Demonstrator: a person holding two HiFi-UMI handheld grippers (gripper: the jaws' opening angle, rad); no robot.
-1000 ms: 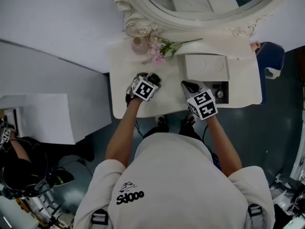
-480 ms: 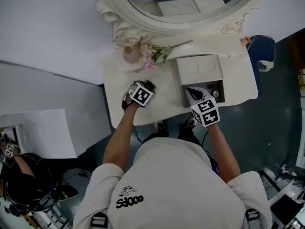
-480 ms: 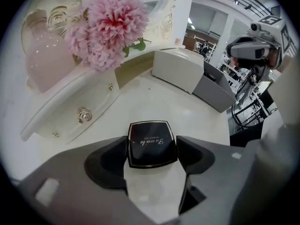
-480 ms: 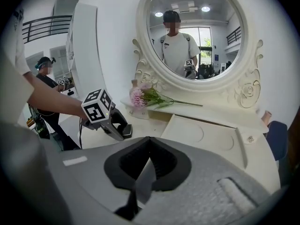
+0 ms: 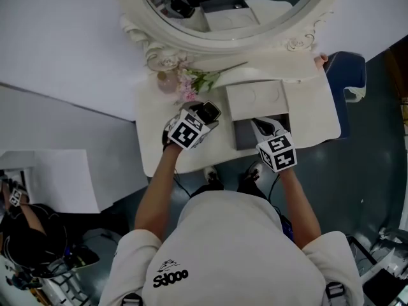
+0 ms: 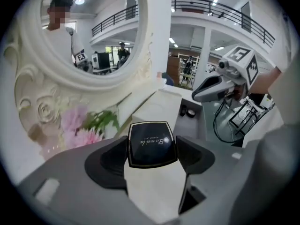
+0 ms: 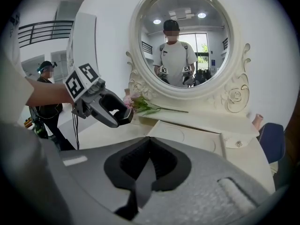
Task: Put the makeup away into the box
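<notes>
A black square compact with gold script sits between the pads of my left gripper. Those jaws have just been closing on it, and it hangs above the white dressing table. In the head view that left gripper is just left of the white box. The box's lid lies back flat, and its grey inside holds small round items. My right gripper hovers over the box's front, its jaws shut with nothing in them. The right gripper view shows the left gripper with the compact.
A large oval mirror in a carved white frame stands at the back. Pink flowers and a small pink bottle lie beside its base. A blue chair stands off the table's right end.
My left gripper has risen off the table with the compact and moved right, toward the box. My right gripper has shifted over the box's front part.
</notes>
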